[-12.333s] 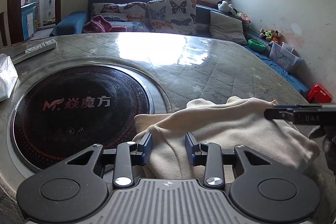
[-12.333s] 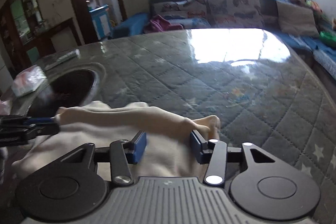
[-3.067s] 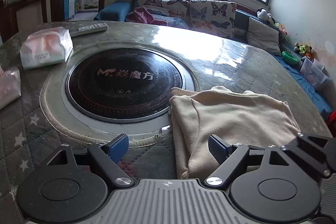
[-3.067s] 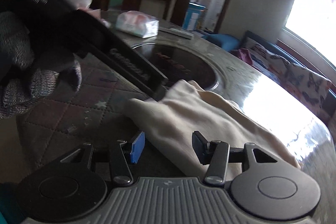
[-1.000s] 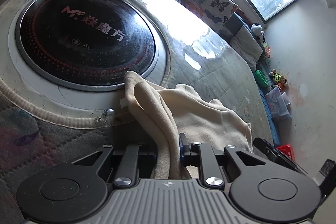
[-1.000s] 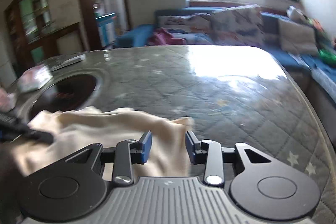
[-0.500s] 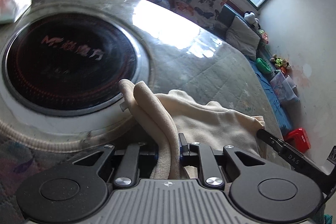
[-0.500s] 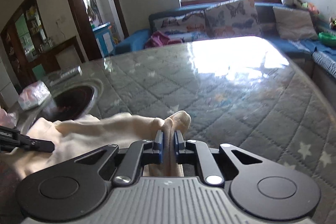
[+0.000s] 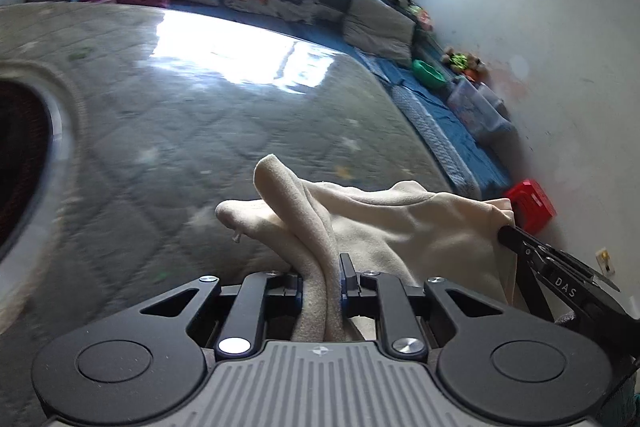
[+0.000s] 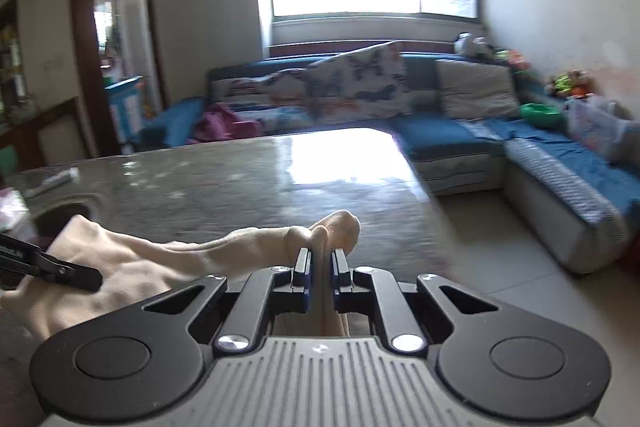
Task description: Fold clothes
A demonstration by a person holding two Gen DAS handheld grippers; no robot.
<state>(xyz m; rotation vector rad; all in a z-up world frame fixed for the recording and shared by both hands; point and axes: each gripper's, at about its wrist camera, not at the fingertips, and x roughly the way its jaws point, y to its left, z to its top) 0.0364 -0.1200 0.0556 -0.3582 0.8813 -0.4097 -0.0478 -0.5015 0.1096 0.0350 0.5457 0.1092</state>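
While the soft, fuzzy cream cloth [image 9: 400, 223] sags, the left gripper [image 9: 320, 281] and right gripper [image 10: 320, 273] each pinch a thick fold tight.

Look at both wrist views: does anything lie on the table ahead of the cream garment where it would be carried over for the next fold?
Nothing visible does. Both tongs, left and right, are shut on the cream garment, and the quilted table beyond it looks bare. The cooktop ring sits off to the left.
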